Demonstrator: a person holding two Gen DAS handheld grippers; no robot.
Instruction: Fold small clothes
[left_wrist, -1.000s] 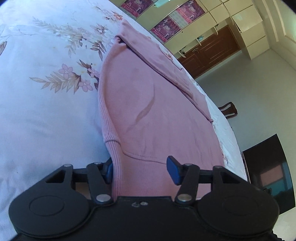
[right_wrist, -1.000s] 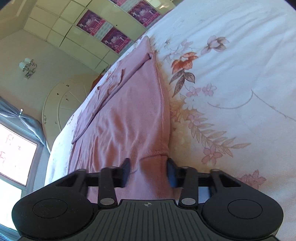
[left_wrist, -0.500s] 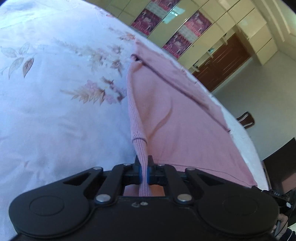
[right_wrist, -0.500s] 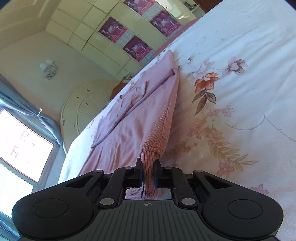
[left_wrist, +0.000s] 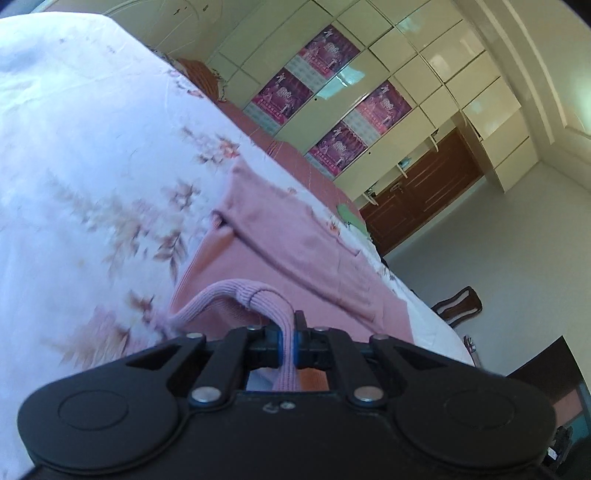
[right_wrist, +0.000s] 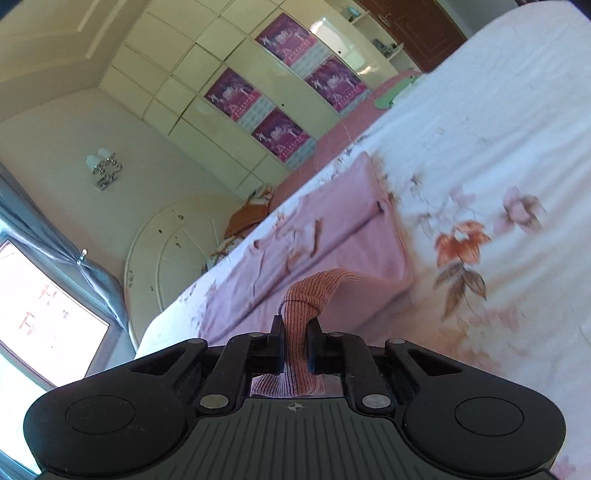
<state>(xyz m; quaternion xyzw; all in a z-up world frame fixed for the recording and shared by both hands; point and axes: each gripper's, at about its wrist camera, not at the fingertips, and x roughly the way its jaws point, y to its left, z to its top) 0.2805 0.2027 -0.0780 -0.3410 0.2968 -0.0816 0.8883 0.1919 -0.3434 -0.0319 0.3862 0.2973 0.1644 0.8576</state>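
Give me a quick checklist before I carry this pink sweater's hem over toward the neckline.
1. Left gripper shut on the ribbed hem: ok.
2. Right gripper shut on the hem's other corner: ok.
3. Both corners lifted off the floral bedsheet: ok.
4. Far end of the pink sweater lying flat on the bed: ok.
5. Sleeves folded in across the body: ok, as far as the blur lets me see.
6. Both corners at equal height: cannot tell.
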